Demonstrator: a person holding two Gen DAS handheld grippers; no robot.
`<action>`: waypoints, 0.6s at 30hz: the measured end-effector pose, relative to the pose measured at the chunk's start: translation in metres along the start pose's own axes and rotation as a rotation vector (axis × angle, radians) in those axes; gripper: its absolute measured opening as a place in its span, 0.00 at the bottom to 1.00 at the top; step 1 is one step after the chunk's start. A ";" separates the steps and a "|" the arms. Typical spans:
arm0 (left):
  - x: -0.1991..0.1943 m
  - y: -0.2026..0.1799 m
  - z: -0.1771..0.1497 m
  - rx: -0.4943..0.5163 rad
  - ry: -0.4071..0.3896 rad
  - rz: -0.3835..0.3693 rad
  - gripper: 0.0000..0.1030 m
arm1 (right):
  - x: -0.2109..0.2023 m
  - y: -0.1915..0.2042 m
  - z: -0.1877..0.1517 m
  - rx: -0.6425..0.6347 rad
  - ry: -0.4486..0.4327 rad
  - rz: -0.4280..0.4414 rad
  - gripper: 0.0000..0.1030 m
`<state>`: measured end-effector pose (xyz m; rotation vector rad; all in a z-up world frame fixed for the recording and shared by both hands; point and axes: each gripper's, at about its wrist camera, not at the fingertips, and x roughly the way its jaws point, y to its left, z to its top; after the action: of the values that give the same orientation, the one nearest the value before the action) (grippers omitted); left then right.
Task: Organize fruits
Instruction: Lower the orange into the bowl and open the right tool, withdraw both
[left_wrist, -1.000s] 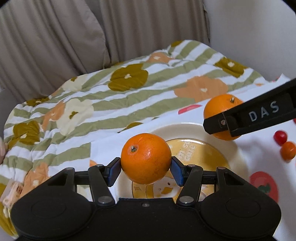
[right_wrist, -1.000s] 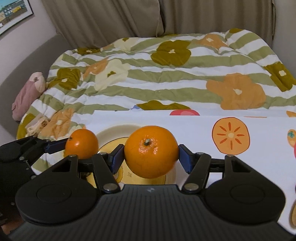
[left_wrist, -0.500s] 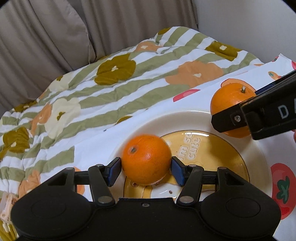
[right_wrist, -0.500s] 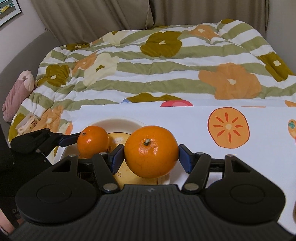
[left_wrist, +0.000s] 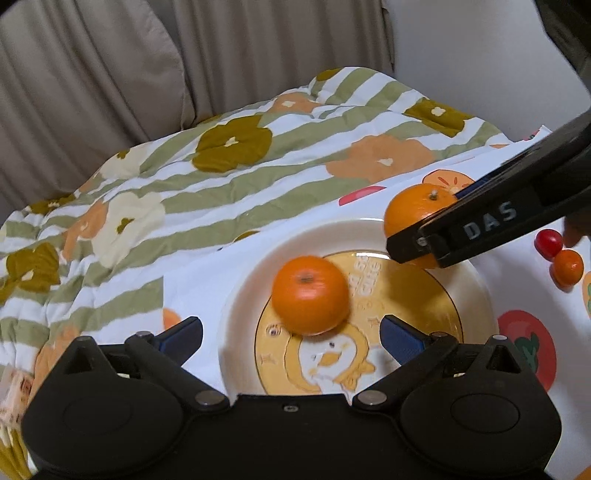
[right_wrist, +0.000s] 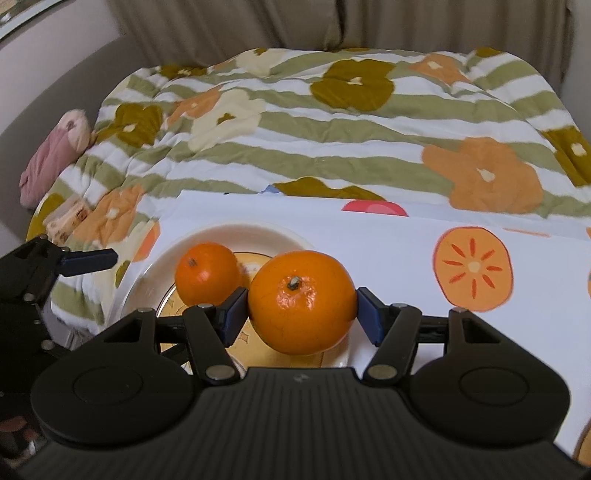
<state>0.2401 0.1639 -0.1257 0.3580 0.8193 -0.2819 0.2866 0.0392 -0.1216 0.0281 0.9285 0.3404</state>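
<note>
Oranges: one orange (left_wrist: 310, 295) sits loose on the plate (left_wrist: 476, 291), just ahead of the left gripper (left_wrist: 291, 332), whose jaws are opening clear of it. "DAS" (left_wrist: 489, 220) marks the right gripper (right_wrist: 301, 308), angled down over the plate's edge, clenched on a second orange (right_wrist: 301, 301).

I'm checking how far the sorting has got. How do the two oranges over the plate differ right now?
The left orange lies loose on the plate; the right orange is clamped above the plate's edge. The left gripper is opening, pads clear of its orange; the right gripper presses both pads on its orange. The left orange's stem end tilts away; the right orange's faces up. Both are round, glossy and unpeeled.
</note>
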 end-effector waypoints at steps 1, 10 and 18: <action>-0.001 0.001 -0.002 -0.010 0.003 -0.002 1.00 | 0.003 0.003 0.000 -0.025 0.001 0.004 0.75; -0.006 0.010 -0.015 -0.057 0.026 -0.015 1.00 | 0.022 0.019 -0.005 -0.190 -0.001 0.038 0.76; -0.010 0.014 -0.021 -0.075 0.032 -0.010 1.00 | 0.016 0.027 -0.006 -0.219 -0.051 0.036 1.00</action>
<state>0.2254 0.1862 -0.1286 0.2891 0.8609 -0.2549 0.2835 0.0689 -0.1328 -0.1468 0.8370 0.4708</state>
